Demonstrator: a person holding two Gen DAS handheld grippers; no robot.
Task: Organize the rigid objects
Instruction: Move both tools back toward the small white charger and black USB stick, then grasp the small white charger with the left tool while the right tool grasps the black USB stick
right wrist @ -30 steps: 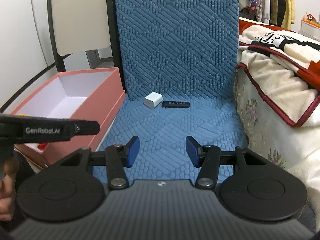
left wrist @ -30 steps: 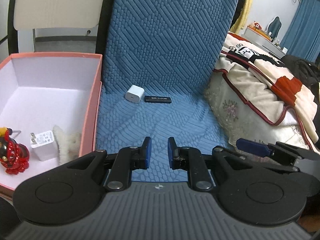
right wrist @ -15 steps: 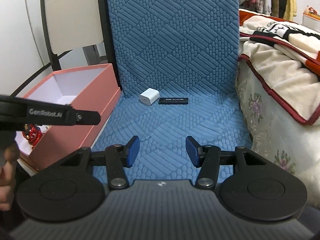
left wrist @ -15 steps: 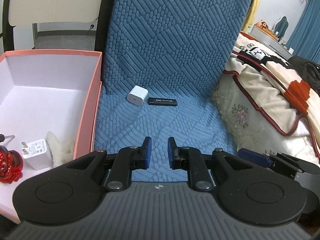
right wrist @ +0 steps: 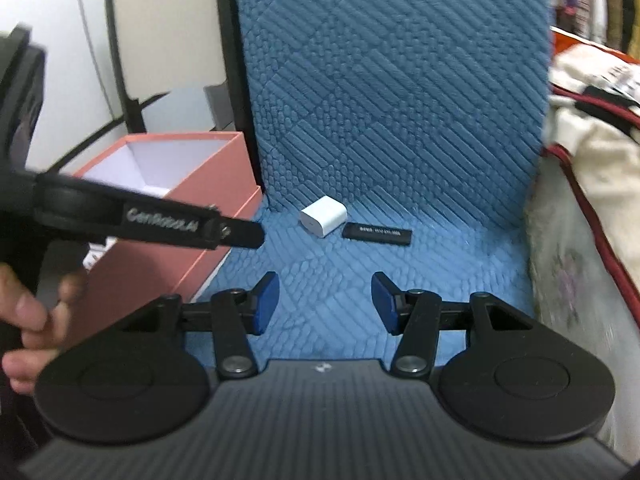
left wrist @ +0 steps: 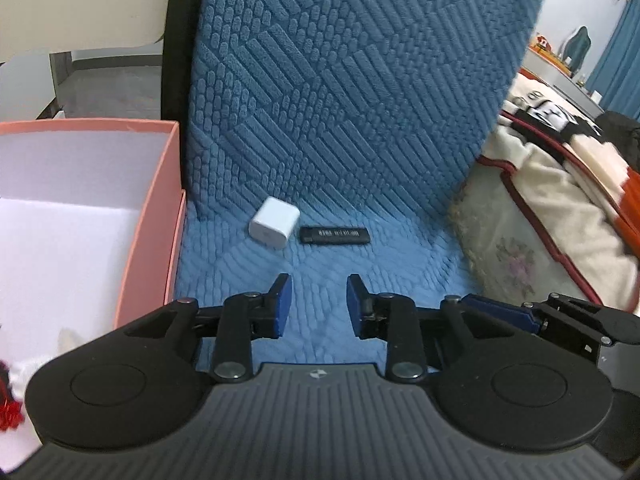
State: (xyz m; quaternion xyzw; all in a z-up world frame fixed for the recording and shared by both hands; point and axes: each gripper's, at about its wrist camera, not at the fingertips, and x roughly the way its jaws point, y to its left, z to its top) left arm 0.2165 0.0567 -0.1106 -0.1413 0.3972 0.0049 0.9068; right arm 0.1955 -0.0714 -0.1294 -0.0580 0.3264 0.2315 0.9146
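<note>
A white charger cube (left wrist: 274, 223) (right wrist: 322, 216) and a black stick-shaped device (left wrist: 334, 235) (right wrist: 377, 234) lie side by side at the back of a blue quilted chair seat (left wrist: 320, 272). My left gripper (left wrist: 319, 304) is open and empty, a short way in front of them. My right gripper (right wrist: 325, 302) is open and empty, also in front of them. A pink box (left wrist: 148, 216) (right wrist: 192, 184) with a white inside stands left of the seat.
A red figure (left wrist: 8, 404) and something white and fluffy (left wrist: 36, 360) show at the box's near corner. A bed with a cream and red blanket (left wrist: 568, 208) lies close on the right. The chair back (left wrist: 340, 80) rises behind the objects.
Both grippers have moved forward toward the charger and the black device. The left gripper's jaws have opened wider. The box's contents have slid mostly out of the left view.
</note>
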